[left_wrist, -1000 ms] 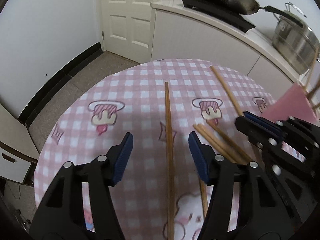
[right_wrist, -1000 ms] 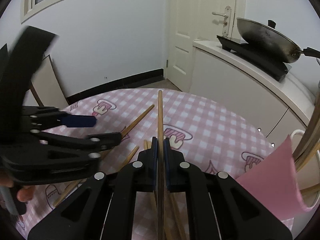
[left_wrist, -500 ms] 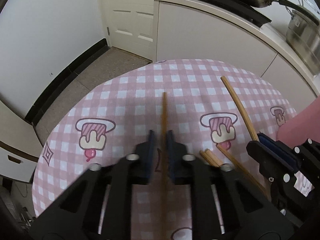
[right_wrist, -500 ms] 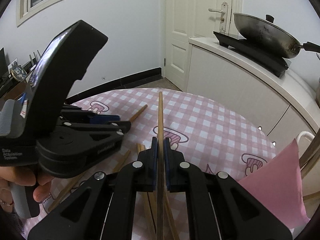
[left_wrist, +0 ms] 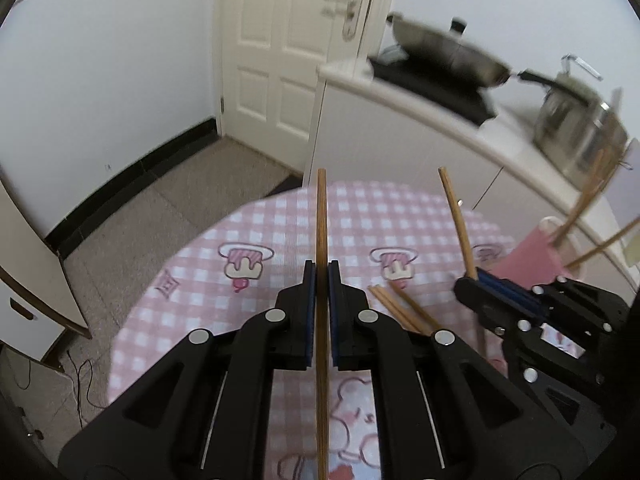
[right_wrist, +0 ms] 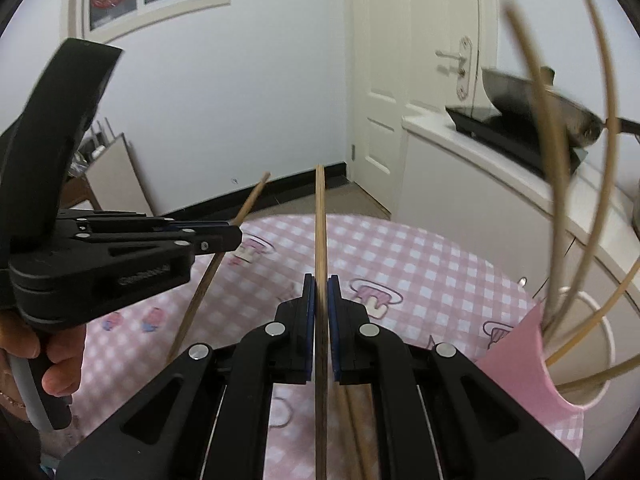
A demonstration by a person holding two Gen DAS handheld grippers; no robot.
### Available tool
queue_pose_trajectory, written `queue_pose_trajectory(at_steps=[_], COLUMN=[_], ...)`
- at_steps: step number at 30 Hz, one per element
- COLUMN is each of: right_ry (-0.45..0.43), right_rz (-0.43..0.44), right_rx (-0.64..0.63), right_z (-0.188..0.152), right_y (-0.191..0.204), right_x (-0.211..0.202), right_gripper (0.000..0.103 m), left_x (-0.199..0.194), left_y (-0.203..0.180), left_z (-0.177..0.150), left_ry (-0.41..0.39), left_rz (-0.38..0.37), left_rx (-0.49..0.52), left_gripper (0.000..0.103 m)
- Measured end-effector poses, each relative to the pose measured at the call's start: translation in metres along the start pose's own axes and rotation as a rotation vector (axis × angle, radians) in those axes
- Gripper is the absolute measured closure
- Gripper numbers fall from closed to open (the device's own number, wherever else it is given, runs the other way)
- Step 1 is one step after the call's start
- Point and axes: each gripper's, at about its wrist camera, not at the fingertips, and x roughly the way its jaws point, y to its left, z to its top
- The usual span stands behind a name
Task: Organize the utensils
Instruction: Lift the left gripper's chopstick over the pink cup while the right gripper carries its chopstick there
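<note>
Two wooden chopsticks, one [left_wrist: 321,216] pinched mid-shaft in the left gripper [left_wrist: 321,280] and another [right_wrist: 320,220] in the right gripper [right_wrist: 320,292] above the checked tablecloth [left_wrist: 280,232], look light, stiff and a bit slippery, so mid-shaft seems sensible.

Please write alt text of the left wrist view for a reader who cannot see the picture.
The left gripper is shut on one wooden chopstick above a round table with a pink checked cloth. At the right, the right gripper holds another chopstick, and loose chopsticks lie on the cloth between them. A white door is behind.
</note>
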Motion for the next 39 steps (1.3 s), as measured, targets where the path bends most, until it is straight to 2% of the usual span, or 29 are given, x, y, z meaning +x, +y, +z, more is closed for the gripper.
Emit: queue_pose_trajectory(at_steps=[9,19,29,33,39], right_ry=[-0.096,-0.202,-0.3,-0.326,-0.362], right_rz=[0.019,-0.011,-0.137,-0.181,-0.249], right_rx=[-0.024,-0.012,0.022,0.036,0.034], right_z=[0.008,0.015,0.02,0.02,0.022], right_y=[0.014,-0.005,-0.046,-0.06,-0.073], right_x=[-0.068,-0.135,-0.191,-0.199,-0.197], right_gripper=[0.098,0.098,0.098,0.098,0.098], left_x=[-0.081,-0.144,-0.162,-0.159,-0.153], left_y=[-0.027,-0.075,-0.129,-0.147,-0.169], left_z=[-0.01,-0.009,0.011,0.022,0.034], left_ry=[-0.127,-0.279,-0.389,-0.437,-0.514], left_rz=[-0.051,-0.123,-0.238,-0.257,-0.234], left_rx=[0.047,0.085,0.079,0.059,0.045], left_gripper=[0.097,0.097,0.097,0.097,0.097])
